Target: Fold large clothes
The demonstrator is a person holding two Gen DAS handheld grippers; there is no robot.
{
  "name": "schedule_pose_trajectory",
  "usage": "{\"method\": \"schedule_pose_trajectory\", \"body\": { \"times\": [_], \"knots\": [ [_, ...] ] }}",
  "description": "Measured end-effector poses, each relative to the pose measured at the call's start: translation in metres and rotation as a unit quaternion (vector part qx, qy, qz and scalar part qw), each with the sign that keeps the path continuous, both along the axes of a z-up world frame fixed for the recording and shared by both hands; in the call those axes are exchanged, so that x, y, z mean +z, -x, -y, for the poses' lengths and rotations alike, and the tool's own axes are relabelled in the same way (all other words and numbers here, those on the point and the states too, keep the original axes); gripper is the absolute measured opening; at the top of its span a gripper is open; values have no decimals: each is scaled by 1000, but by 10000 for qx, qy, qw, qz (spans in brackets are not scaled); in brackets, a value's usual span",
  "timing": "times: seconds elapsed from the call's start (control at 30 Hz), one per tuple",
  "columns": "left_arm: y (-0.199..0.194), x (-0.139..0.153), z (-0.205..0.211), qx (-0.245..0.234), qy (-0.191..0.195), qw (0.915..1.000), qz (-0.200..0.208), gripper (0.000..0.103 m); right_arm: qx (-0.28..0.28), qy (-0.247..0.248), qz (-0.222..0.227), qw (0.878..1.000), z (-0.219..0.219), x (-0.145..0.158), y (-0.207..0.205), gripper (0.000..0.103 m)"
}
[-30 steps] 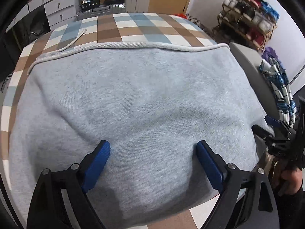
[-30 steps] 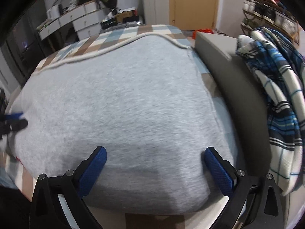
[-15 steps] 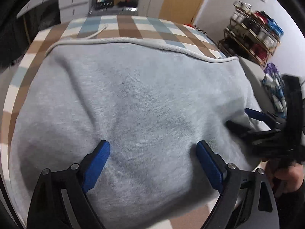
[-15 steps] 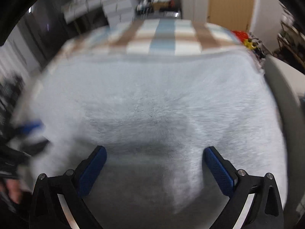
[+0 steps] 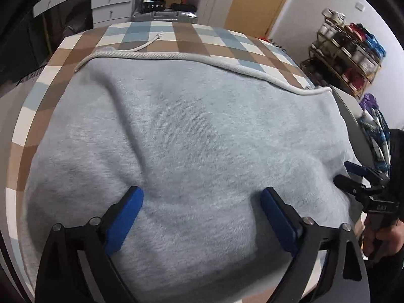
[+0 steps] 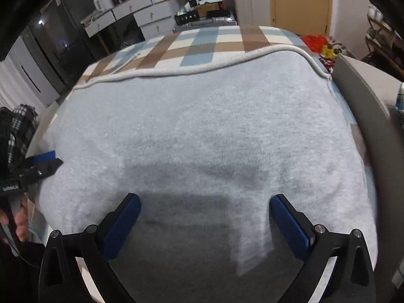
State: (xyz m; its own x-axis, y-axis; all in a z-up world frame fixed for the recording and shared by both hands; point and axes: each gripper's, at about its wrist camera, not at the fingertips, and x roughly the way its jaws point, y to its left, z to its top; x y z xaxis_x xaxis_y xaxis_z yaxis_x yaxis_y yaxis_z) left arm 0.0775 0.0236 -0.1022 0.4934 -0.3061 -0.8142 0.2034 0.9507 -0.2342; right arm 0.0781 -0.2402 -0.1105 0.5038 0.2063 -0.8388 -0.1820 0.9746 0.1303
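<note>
- Lay spread flat over the brown, blue and white checked table cover [image 5: 192, 38]: large light-grey fleece garment [image 5: 202, 136], its ribbed hem [image 5: 192, 56] along the far side.
- Hovered above the near-left part of the fabric, blue-padded fingers [image 5: 123, 217] wide apart, holding nothing: left gripper [image 5: 202, 217].
- Hovered above the near-right part, likewise spread and empty: right gripper [image 6: 204, 222].
- Hung at the far right: blue plaid cloth [image 5: 378, 136].

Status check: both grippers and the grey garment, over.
Left gripper open, right gripper open, both over the cloth. Grey sweatshirt spread on checked table, one crease left side. White drawstring loose beyond the far hem.
</note>
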Motion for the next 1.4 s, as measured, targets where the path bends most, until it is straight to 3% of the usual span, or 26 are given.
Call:
{"method": "schedule_pose_trajectory", "body": {
  "times": [0.13, 0.2, 0.27, 0.33, 0.47, 0.57, 0.63, 0.8, 0.93, 1.07, 1.1, 1.27, 1.4],
  "knots": [
    [7, 12, 1, 158, -12, 9999, 46, 95, -68, -444, 66, 9990, 11, 4, 2, 103],
    [9, 23, 4, 188, 112, 9996, 152, 95, -216, -921, 168, 9954, 29, 16, 15, 103],
    [18, 39, 20, -109, 155, 9994, 306, 95, -452, -1317, 333, 9897, 48, 28, 31, 103],
    [29, 52, 43, -445, -115, 9978, 482, 95, -724, -1803, 531, 9795, 71, 37, 53, 103],
    [38, 62, 85, -906, -624, 9912, 737, 95, -1456, -2919, 490, 9440, 119, 23, 91, 103],
    [27, 54, 99, -1023, -585, 9911, 622, 95, -1847, -3782, 154, 9070, 145, -2, 112, 103],
    [20, 44, 104, -1045, -475, 9925, 425, 95, -1912, -4112, -10, 8913, 151, -14, 123, 103],
    [12, 13, 104, -1050, -569, 9928, 99, 95, -1830, -4229, -417, 8865, 142, -28, 113, 103],
    [13, 10, 97, -1105, -346, 9932, 148, 96, -1834, -3922, -577, 8996, 131, -26, 86, 103],
    [8, 7, 93, -1154, -189, 9931, 49, 96, -1874, -3986, -833, 8939, 125, -28, 53, 103],
    [8, 6, 94, -1173, -189, 9929, 49, 96, -1971, -3857, -860, 8972, 123, -26, 40, 103],
    [10, 5, 97, -1187, -282, 9924, 134, 96, -2270, -3463, -782, 9069, 116, -19, 8, 103],
    [12, 5, 100, -1196, -365, 9920, 193, 96, -2129, -3313, -183, 9190, 107, -19, 13, 103]
  ]
}}
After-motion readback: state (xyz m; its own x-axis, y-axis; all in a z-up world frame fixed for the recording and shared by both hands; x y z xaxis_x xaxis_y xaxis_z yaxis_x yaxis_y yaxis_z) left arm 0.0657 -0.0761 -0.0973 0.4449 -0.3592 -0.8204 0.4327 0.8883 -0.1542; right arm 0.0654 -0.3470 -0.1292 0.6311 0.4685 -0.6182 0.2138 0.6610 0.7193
